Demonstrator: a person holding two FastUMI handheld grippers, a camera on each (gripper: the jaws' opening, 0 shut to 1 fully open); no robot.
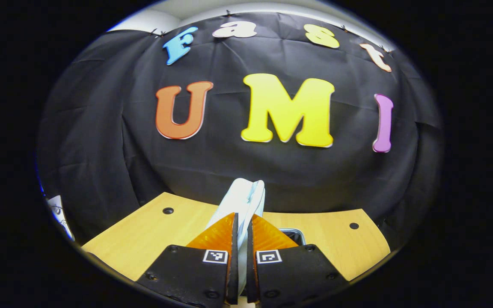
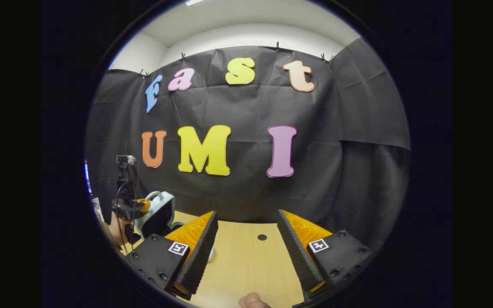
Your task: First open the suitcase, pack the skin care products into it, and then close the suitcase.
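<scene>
Between the left gripper's [image 1: 242, 239] orange fingers [image 1: 216, 235] sat the suitcase lid [image 1: 244, 199], pale blue-white, seen edge-on. Both fingers pressed on it from either side, the jaws narrowed to the thickness of the shell. Lid's long axis ran straight ahead of that gripper and up, away from the wooden table [image 1: 144, 231], so it looked part-raised, roughly upright. Just right of the lid, a dark opening with a pale rim [image 1: 293, 234] showed at table level, probably the case's lower half; too little visible to be sure.

From the right gripper view, the suitcase [image 2: 161, 211] stood well off to the left of the lid-free right gripper [image 2: 246, 244], beside the other gripper's black body [image 2: 126, 201]. Right gripper was wide apart, holding nothing, bare table [image 2: 250, 261] between its fingers. A fingertip [image 2: 253, 300] showed at the bottom edge.

Judgement: left hand owned the lid; the right was further off. No skin care products identifiable.
</scene>
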